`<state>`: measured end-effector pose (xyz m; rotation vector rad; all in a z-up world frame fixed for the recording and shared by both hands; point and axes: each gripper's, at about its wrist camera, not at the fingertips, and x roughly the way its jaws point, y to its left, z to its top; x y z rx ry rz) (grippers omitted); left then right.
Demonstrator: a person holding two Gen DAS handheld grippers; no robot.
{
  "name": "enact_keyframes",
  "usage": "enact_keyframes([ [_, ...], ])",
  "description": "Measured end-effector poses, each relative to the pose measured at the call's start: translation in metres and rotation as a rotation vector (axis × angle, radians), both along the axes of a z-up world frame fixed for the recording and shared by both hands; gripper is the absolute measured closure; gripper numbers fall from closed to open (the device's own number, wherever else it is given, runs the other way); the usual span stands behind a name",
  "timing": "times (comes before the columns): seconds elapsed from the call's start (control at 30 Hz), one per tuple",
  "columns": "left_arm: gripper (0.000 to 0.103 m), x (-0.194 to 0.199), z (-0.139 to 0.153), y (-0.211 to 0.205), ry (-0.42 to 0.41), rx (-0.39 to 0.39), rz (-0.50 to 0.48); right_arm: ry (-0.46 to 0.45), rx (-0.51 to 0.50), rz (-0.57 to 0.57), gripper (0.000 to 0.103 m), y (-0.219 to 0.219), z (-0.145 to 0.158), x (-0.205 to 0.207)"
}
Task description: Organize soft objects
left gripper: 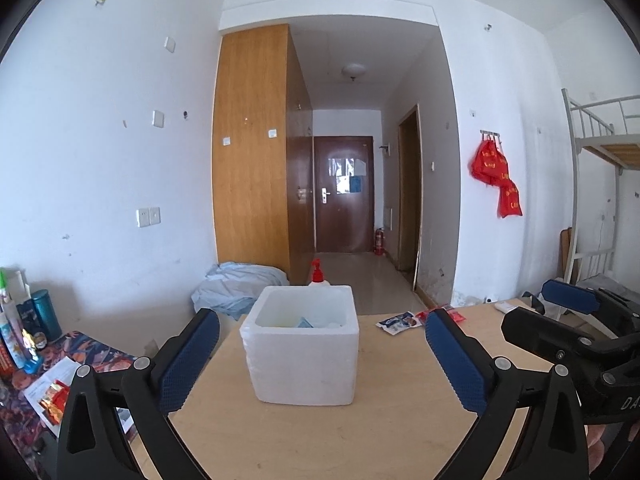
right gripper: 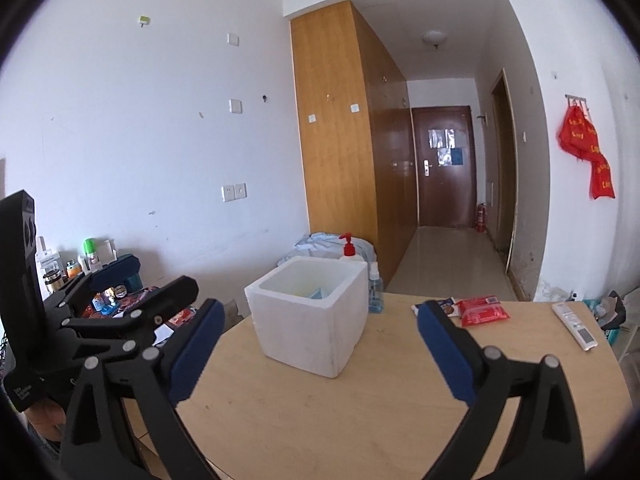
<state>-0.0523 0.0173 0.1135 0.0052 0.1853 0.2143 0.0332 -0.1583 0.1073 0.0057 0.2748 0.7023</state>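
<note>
Both hand-held grippers standing wide and empty before the box.

The left hand-held gripper [left gripper: 320, 356] and right hand-held gripper [right gripper: 318, 344] are holding nothing. The white square foam box [left gripper: 302, 356] is sitting on the pale wooden tabletop [left gripper: 360, 432], containing soft items; a red soft packet [right gripper: 482, 310] is lying far right.

Bright, even daylight; strong fisheye bending, edges dark, perhaps slightly soft.
</note>
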Motion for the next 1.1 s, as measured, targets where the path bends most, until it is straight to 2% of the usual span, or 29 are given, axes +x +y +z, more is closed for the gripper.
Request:
enact_keyframes([
  [0.33,0.000,-0.017,-0.002,-0.005,-0.025,0.002,-0.024,-0.020,0.013,-0.022,0.003,-0.013,-0.002,-0.015],
  [0.57,0.000,-0.026,-0.014,-0.011,-0.040,-0.003,-0.054,-0.041,0.008,-0.046,0.003,-0.015,-0.007,-0.022],
  [0.77,0.000,-0.028,-0.030,-0.023,-0.037,-0.003,-0.073,-0.055,0.005,-0.090,0.003,-0.024,-0.020,-0.028],
  [1.0,0.000,-0.031,-0.047,-0.032,-0.054,-0.046,-0.125,-0.035,0.003,-0.121,0.003,-0.034,-0.036,-0.030],
  [1.1,0.000,-0.030,-0.055,-0.038,-0.042,-0.043,-0.131,-0.029,0.012,-0.137,0.003,-0.043,-0.044,-0.032],
])
